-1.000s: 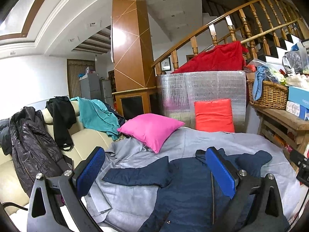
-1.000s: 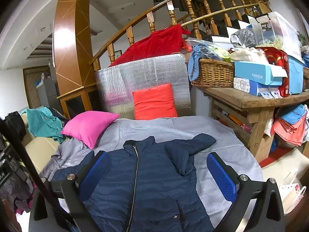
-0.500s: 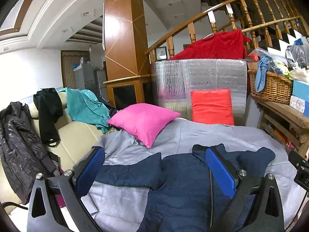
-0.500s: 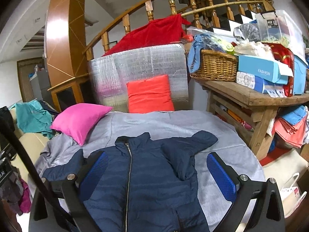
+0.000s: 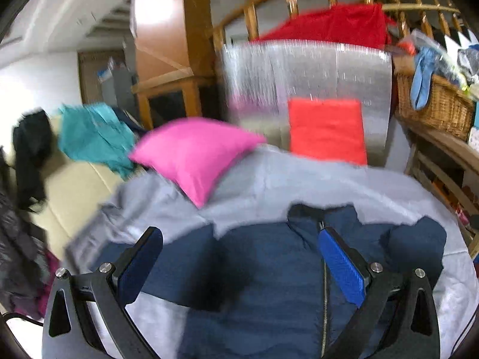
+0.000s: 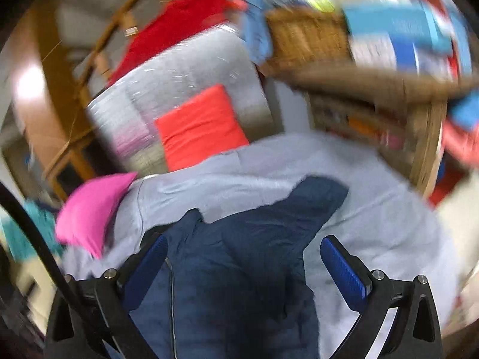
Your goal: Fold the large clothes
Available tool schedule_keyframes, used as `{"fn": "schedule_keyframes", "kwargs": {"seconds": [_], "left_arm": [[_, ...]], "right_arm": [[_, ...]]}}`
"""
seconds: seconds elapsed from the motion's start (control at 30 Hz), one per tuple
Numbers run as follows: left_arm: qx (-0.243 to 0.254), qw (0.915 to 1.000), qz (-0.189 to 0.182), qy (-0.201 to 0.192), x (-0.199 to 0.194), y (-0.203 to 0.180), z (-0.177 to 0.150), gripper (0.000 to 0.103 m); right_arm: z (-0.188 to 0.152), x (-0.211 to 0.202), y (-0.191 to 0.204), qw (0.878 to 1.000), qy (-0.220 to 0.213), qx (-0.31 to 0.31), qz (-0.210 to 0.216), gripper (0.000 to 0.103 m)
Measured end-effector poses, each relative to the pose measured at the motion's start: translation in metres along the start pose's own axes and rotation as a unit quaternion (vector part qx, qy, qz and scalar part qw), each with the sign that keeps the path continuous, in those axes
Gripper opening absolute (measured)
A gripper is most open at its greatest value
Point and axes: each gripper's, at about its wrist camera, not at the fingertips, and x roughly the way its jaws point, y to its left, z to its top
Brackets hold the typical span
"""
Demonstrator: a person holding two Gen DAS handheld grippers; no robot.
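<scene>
A navy blue zip jacket [image 5: 269,284] lies front up on a grey sheet [image 5: 299,176], collar away from me. My left gripper [image 5: 239,263] is open and empty above its left chest and sleeve. In the right wrist view the jacket [image 6: 239,269] shows its right sleeve [image 6: 314,197] lying up toward the far right. My right gripper [image 6: 242,269] is open and empty above the right shoulder. Both views are blurred by motion.
A pink pillow [image 5: 194,152] and an orange cushion [image 5: 326,131] lie at the sheet's far edge before a silver panel [image 5: 305,74]. A wooden table [image 6: 389,89] with a wicker basket [image 5: 434,107] stands right. Clothes [image 5: 92,134] hang on a beige sofa left.
Both grippers have moved forward and down toward the jacket. The right wrist view has tilted and swung toward the right sleeve. Both stay open.
</scene>
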Motion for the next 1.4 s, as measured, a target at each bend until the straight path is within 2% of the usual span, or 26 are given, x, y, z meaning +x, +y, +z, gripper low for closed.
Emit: {"fn": "schedule_keyframes", "kwargs": {"seconds": [0.1,0.17,0.23,0.3,0.37,0.47,0.53,0.57,0.6,0.63,0.7,0.77,0.87,0.97,1.03,1.13,1.27,1.3,1.33,1.37,1.4], "left_arm": [[0.002,0.9986,-0.008,0.052,0.051,-0.009,-0.011,0.103],[0.001,0.9975,-0.006,0.071,0.077,-0.013,-0.020,0.103],[0.012,0.9964,0.004,0.084,0.104,-0.018,-0.035,0.103],[0.034,0.9930,0.010,0.113,0.124,-0.023,-0.047,0.103],[0.051,0.9885,-0.001,0.142,0.142,-0.027,-0.053,0.103],[0.062,0.9889,0.002,0.135,0.149,-0.029,-0.054,0.103],[0.076,0.9884,0.006,0.131,0.152,-0.030,-0.055,0.103],[0.080,0.9880,0.005,0.132,0.156,-0.030,-0.055,0.103],[0.080,0.9877,0.005,0.134,0.158,-0.030,-0.055,0.103],[0.079,0.9877,0.006,0.134,0.160,-0.029,-0.054,0.103],[0.076,0.9881,0.011,0.133,0.162,-0.025,-0.052,0.103],[0.066,0.9894,0.015,0.129,0.160,-0.021,-0.048,0.103],[0.052,0.9913,0.025,0.118,0.159,-0.012,-0.041,0.103],[0.038,0.9928,0.045,0.104,0.158,0.001,-0.037,0.103],[0.023,0.9930,0.061,0.099,0.156,0.015,-0.033,0.103],[-0.014,0.9918,0.082,0.098,0.157,0.043,-0.028,0.103],[-0.045,0.9893,0.103,0.093,0.156,0.069,-0.022,0.103],[-0.050,0.9888,0.108,0.090,0.154,0.076,-0.021,0.103],[-0.054,0.9887,0.110,0.086,0.151,0.081,-0.020,0.103],[-0.055,0.9888,0.110,0.085,0.150,0.083,-0.019,0.103],[-0.055,0.9890,0.108,0.084,0.149,0.084,-0.020,0.103]], "right_arm": [[0.017,0.050,-0.055,0.994,0.035,0.099,0.025,0.103],[0.022,0.081,-0.093,0.983,0.051,0.173,0.035,0.103],[0.022,0.112,-0.128,0.965,0.074,0.248,0.035,0.103],[0.022,0.133,-0.150,0.956,0.083,0.279,0.036,0.102],[0.018,0.164,-0.171,0.943,0.102,0.314,0.030,0.095],[0.011,0.200,-0.181,0.933,0.122,0.335,0.040,0.088],[0.015,0.207,-0.175,0.942,0.105,0.318,0.029,0.082],[0.018,0.209,-0.171,0.945,0.102,0.311,0.031,0.062],[0.020,0.216,-0.167,0.948,0.108,0.296,0.040,0.050],[0.019,0.218,-0.158,0.950,0.121,0.284,0.035,0.031],[0.017,0.216,-0.151,0.958,0.109,0.264,0.012,0.025],[0.023,0.202,-0.131,0.970,0.089,0.226,0.015,0.022],[0.028,0.166,-0.086,0.987,0.046,0.144,0.047,0.022],[0.018,0.133,-0.033,0.992,0.029,0.074,0.103,0.022],[0.000,0.117,0.009,0.988,0.041,0.028,0.147,0.022],[-0.036,0.104,0.057,0.978,0.074,-0.023,0.192,0.022],[-0.099,0.100,0.104,0.959,0.152,-0.064,0.230,0.024],[-0.117,0.107,0.113,0.954,0.179,-0.080,0.226,0.028],[-0.128,0.109,0.118,0.951,0.197,-0.089,0.221,0.042],[-0.147,0.114,0.123,0.946,0.225,-0.104,0.209,0.060],[-0.160,0.118,0.128,0.942,0.247,-0.112,0.198,0.067]]}}
